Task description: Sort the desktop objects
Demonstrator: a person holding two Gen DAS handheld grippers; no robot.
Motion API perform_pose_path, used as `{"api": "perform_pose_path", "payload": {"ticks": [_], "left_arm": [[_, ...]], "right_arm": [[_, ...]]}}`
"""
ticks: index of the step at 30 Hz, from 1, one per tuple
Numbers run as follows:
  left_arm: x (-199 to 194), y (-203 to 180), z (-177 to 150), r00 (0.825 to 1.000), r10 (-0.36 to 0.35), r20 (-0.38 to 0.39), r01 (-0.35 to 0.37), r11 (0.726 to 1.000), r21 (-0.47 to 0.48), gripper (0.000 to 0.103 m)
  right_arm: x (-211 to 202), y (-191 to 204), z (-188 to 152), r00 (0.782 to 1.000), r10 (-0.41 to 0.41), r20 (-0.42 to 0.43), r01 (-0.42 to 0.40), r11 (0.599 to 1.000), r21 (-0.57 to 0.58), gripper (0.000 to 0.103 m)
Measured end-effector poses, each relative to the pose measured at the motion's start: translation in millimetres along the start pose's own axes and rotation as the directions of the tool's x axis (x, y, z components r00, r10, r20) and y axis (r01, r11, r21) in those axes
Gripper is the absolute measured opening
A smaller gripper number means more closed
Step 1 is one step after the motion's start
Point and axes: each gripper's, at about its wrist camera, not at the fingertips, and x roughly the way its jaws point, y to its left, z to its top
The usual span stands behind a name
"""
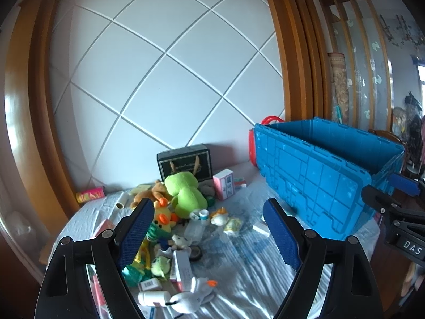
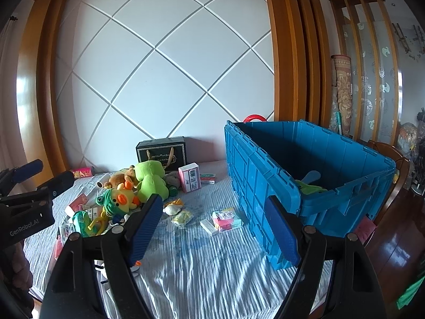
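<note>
— Both sets of jaws stand wide, look. The left gripper point(image 1: 209, 214) has its blue pads spread apart with nothing between them, and the right gripper point(image 2: 215, 212) is just as bare and spread

— And what's under them?

— A heap of clutter on the table point(image 2: 202, 265), which has a pale blue striped cloth over it, all rumpled. The biggest piece is the green plush point(image 1: 186, 191), lime-coloured and lumpy, slumped in front of the black box point(image 1: 184, 163) by the white panelled wall. Leaning against it is a brown plush point(image 1: 148, 194), and just nearer sits a yellow duck plush point(image 1: 163, 218) with an orange beak

— Anything smaller?

— Plenty. A pink carton point(image 1: 224, 187) stands upright beside the green one, a pink tube point(image 1: 91, 193) lies on its side at the far left edge, and a white goose plush point(image 1: 194, 291) sprawls close to the left gripper's near side. There's a tissue pack point(image 2: 227, 219), pink and pale green, lying flat on the cloth close by the bin

— The bin?

— The blue crate point(image 2: 265, 175), ribbed plastic, open-topped, on the right side of the table. Something green already lies inside it; I can't tell what. A red handle pokes up behind its far corner

— So the heap's left, the crate's right?

— Yes, with open cloth between them
</note>
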Motion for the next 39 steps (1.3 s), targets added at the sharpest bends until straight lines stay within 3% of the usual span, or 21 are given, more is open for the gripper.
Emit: {"api": "perform_pose_path", "payload": {"ticks": [39], "left_arm": [[-9, 4, -4, 1.0, 0.002, -0.006, -0.002, 1.0, -0.02, 0.085]], "right_arm": [[-12, 4, 1, 1.0, 0.006, 0.008, -0.006, 1.0, -0.008, 0.079]]}}
